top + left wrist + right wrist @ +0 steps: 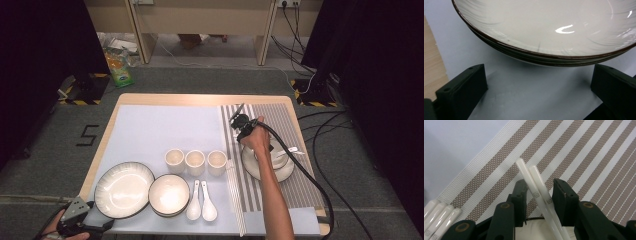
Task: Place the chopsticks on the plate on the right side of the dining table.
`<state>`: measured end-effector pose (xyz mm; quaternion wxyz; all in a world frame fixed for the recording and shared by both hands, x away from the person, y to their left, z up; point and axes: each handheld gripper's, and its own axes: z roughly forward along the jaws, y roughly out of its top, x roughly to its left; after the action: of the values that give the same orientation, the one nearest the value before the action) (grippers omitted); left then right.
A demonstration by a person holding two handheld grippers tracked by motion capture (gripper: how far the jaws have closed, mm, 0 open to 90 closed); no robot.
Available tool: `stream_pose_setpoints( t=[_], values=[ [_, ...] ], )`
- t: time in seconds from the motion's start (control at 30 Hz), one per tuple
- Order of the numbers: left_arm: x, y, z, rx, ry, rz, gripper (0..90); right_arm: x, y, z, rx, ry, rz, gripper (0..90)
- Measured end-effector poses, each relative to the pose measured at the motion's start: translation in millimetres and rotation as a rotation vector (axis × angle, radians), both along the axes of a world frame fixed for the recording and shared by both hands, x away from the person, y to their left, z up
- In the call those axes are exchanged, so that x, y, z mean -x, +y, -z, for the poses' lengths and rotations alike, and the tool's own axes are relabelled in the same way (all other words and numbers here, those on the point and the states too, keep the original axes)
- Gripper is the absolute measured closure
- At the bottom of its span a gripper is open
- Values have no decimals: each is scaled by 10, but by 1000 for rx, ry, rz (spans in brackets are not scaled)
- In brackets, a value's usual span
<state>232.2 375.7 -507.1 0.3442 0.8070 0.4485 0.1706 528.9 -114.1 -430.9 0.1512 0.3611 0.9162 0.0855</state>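
Right gripper view puts the work up close: a pair of white chopsticks (537, 188) runs up between the black jaws of the right gripper (539, 195), tips over the brown-striped placemat (584, 162), back ends sloping down over something pale just behind the jaws. A small gap shows on either side of the sticks, so to my eye the jaws stand loosened around them, not clamped. I judge this to be the setting-down of the chopsticks at the place setting, and to do it well the hand should draw straight back along the sticks, jaws wide enough that neither pad drags one sideways and splits the pair. From the high view the right gripper (243, 125) sits over the placemat just beyond a stacked plate and bowl (267, 162), which the close view leaves unclear; it also takes in three cups (195, 162), two soup spoons (201, 201) and the spare chopsticks (234, 195). The left gripper (80, 222) rests at the near corner; its own view shows its jaws spread and empty before the brown-rimmed shallow bowl (544, 30).
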Motion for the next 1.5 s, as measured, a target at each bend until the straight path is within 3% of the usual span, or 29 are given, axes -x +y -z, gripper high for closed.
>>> stream_pose_setpoints(
  t=[0.3, 0.97, 1.1, 1.2, 1.3, 1.5],
  values=[
    [-2, -2, 0, -1, 0, -1, 0, 123, 47, -5, 33, -19, -63, 620],
    [-4, 0, -8, -2, 10, 4, 0, 332, 70, -4, -6, -30, -86, 540],
    [-4, 0, -8, -2, 10, 4, 0, 352, 58, -71, -50, -26, -105, 516],
    [-5, 0, -9, -2, 11, 4, 0, 366, 51, -136, -121, -5, -95, 468],
    [-3, -1, -6, 0, 8, 3, 0, 370, 46, -185, -186, -12, -88, 450],
    [-3, 2, -7, -2, 8, 4, 0, 317, 73, -168, -269, -43, 20, 413]
  ],
)
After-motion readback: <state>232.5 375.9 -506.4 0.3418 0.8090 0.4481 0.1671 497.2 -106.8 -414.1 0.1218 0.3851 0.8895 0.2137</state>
